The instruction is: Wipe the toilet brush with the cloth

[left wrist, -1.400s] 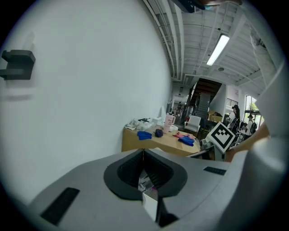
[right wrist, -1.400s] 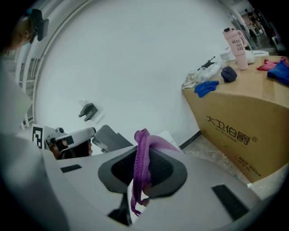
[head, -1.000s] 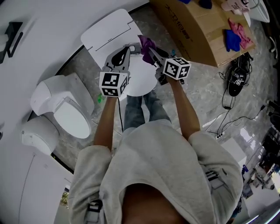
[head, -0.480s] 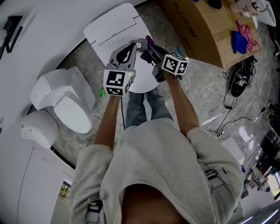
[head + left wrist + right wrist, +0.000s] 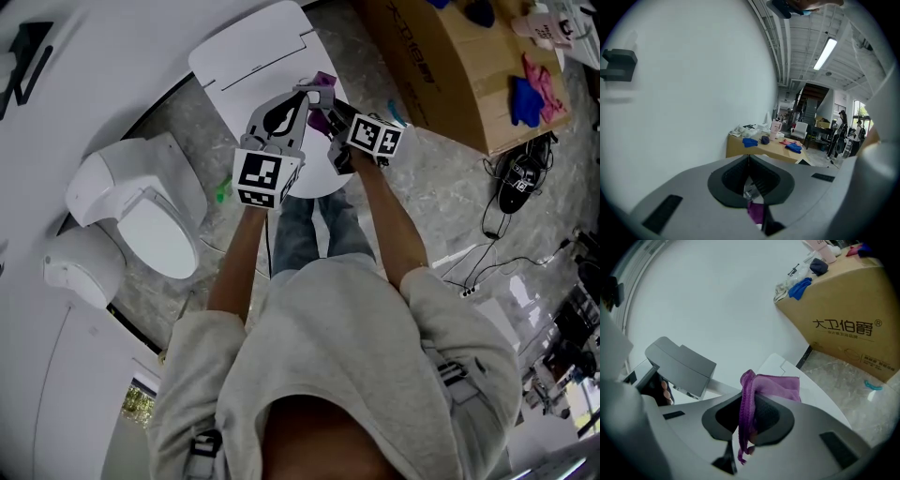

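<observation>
Right hand-held gripper (image 5: 747, 401) clamps cloth (image 5: 777, 386); box (image 5: 848, 305) reads "大卫伯爵".

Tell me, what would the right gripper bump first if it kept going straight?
Probably the white toilet brush handle that the left gripper holds: it crosses just ahead of the right gripper, right at the purple cloth in its jaws. Depth is unclear.

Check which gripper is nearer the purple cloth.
Right. The right gripper is shut on the purple cloth; the left gripper holds its tips just beside the cloth, at its left in the head view.
</observation>
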A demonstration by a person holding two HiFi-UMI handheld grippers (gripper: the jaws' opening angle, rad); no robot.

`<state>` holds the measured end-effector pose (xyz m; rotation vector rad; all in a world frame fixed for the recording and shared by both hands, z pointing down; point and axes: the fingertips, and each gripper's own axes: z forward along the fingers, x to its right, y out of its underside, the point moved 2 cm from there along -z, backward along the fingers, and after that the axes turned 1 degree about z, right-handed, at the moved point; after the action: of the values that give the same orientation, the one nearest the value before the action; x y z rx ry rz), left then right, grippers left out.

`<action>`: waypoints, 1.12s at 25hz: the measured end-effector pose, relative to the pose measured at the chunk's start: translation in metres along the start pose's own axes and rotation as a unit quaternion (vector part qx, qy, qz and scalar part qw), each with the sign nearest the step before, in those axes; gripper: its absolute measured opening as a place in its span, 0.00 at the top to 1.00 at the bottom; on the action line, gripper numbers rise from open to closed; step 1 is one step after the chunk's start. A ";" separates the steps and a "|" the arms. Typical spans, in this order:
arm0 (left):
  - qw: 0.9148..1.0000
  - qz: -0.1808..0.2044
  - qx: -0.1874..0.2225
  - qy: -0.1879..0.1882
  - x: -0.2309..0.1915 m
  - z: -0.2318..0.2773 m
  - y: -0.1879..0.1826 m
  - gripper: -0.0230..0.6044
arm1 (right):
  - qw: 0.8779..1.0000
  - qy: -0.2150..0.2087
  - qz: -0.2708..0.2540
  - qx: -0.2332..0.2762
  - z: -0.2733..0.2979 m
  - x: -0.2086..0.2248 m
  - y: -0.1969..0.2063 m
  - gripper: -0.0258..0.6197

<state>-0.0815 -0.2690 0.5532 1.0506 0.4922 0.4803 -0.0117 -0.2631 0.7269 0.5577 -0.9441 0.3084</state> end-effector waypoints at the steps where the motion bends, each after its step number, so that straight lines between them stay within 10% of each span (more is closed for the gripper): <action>1: 1.000 0.000 0.000 0.000 0.000 -0.001 0.000 0.93 | 1.000 0.003 0.002 -0.003 0.002 0.003 0.001 0.86; 15: 1.000 -0.002 -0.001 0.016 -0.003 -0.002 0.001 0.93 | 0.995 0.090 0.007 -0.040 0.023 0.053 0.014 0.86; 28: 0.999 0.026 -0.027 0.036 -0.001 0.007 0.005 0.93 | 0.989 0.095 -0.073 0.081 -0.056 0.015 -0.052 0.86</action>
<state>-0.0789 -0.2719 0.5603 0.9989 0.5150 0.5760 0.0598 -0.2732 0.6970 0.7300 -0.6926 0.3018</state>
